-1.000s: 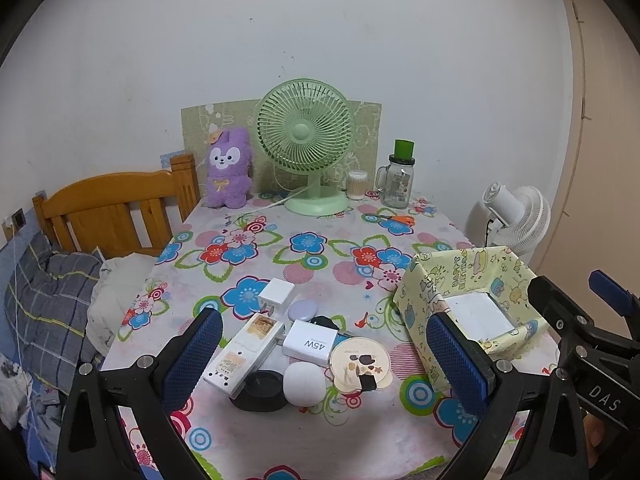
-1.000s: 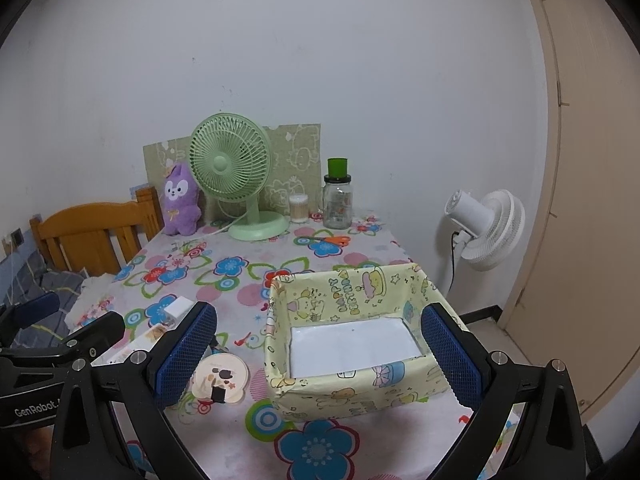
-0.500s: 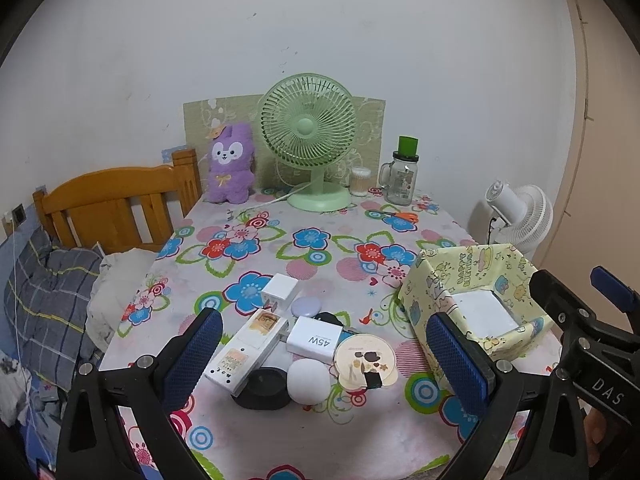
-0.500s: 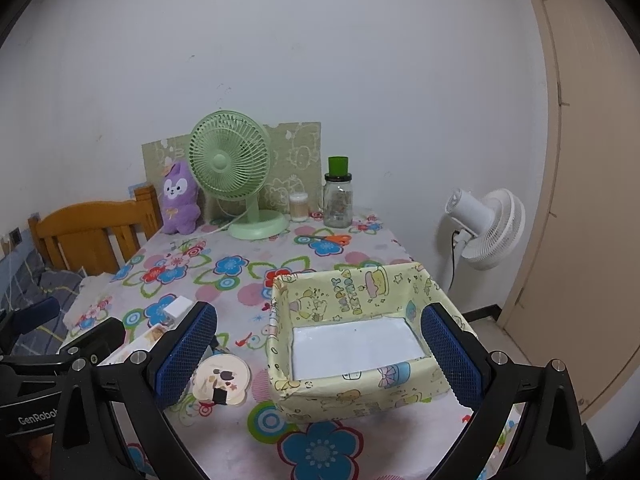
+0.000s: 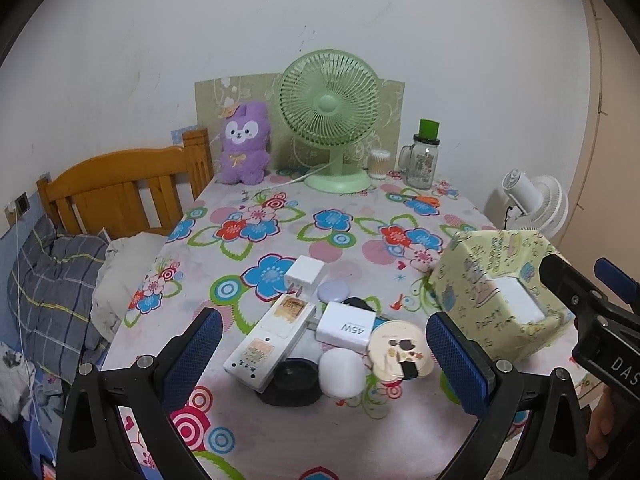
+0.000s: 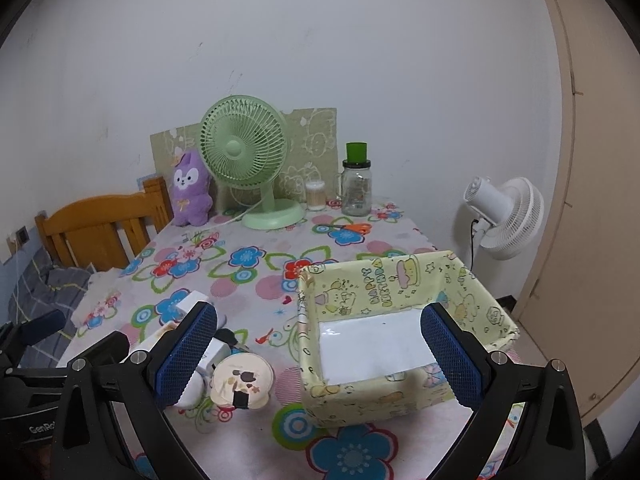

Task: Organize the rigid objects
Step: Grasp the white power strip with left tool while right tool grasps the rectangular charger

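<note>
- Hovering above the near edge of the desk (image 5: pixel 280 248), the left claw (image 5: pixel 320 354) is spread wide and holds nothing; the cluster of small rigid things lies straight ahead of it, framed between its two blue pads.
- In that cluster: a long white box (image 5: pixel 272 340) with its long axis running diagonally, near-left to far-right; a white charger (image 5: pixel 346 326) marked 45W touching its far end; a white cube adapter (image 5: pixel 304 274) and a lilac case (image 5: pixel 333 291) just behind; a white pebble-shaped case (image 5: pixel 342 372), a black dish (image 5: pixel 294 384) and a round cream compact (image 5: pixel 400 352) nearest the claw.
- The right claw (image 6: pixel 320 356) is likewise spread and empty, and it faces the yellow fabric bin (image 6: pixel 400 280), whose white floor looks bare; the cluster lies off to its left, partly hidden behind its left pad.
- Judgement: the left claw is the nearer to the pile, and the bin lies to the right of the pile, so a pick by the left and a carry rightward seems the natural move.
- The compact is the item closest to the bin; the long box would want a grip across its short width.
</note>
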Tool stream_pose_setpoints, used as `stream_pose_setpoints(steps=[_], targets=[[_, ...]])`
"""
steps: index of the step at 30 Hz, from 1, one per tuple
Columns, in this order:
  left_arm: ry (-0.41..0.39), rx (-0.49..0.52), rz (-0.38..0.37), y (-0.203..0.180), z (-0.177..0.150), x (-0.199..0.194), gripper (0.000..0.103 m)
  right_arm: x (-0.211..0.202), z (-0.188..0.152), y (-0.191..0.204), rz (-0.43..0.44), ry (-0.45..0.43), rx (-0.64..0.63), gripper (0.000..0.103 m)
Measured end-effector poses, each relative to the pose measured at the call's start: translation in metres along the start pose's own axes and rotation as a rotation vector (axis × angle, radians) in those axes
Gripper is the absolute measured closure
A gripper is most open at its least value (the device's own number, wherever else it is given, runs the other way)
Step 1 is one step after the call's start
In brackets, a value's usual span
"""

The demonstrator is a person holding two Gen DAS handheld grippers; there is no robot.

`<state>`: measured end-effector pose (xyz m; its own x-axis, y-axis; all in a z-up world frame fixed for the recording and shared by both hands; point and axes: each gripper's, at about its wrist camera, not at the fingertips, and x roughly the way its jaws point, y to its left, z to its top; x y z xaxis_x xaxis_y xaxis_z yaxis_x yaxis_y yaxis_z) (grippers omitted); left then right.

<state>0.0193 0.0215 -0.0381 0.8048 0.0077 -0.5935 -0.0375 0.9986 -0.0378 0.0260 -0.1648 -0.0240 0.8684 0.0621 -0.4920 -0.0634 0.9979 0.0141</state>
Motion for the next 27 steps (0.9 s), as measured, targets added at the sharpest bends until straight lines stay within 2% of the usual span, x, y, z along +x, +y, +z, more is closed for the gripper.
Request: stream_pose_setpoints(steps=[6,18,27], targets=[[0.041,0.004,-0.014,0.009,-0.004,0.020,0.000,0.017,-0.006,0.016,0.013,0.033,-0.026,0.006],[0.141,0.020,0.014,0.026,-0.010,0.060,0.000,0.051,-0.017,0.043,0.060,0.103,-0.046,0.013],[0.195,0.037,0.033,0.037,-0.011,0.083,0.000,0.073,-0.019,0.065,0.079,0.144,-0.077,0.014]])
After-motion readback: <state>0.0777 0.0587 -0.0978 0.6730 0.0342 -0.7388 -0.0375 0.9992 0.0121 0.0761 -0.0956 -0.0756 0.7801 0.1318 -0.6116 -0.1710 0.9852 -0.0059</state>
